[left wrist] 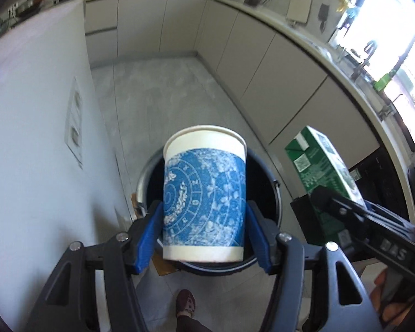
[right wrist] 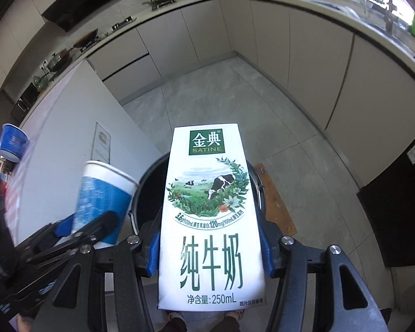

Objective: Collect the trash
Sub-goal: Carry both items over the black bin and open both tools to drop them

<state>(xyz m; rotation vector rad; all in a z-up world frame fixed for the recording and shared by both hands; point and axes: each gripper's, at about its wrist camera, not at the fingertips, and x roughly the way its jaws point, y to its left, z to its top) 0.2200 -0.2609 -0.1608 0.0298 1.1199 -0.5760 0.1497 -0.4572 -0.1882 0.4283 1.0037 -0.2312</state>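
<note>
My left gripper (left wrist: 204, 218) is shut on a white paper cup with a blue pattern (left wrist: 204, 199) and holds it upright over the open round trash bin (left wrist: 265, 182) on the floor. My right gripper (right wrist: 210, 238) is shut on a white and green 250 mL milk carton (right wrist: 210, 221), held over the same bin (right wrist: 149, 182). In the left wrist view the carton (left wrist: 321, 166) and right gripper (left wrist: 340, 207) are at the right. In the right wrist view the cup (right wrist: 102, 196) and left gripper (right wrist: 83, 229) are at the left.
A white counter side wall (left wrist: 36, 138) stands left of the bin. Beige cabinets (left wrist: 262, 63) and a worktop curve round the back and right. A black appliance (right wrist: 398, 207) is at the right. A blue bowl (right wrist: 12, 141) sits at far left. My shoe (left wrist: 185, 304) is below.
</note>
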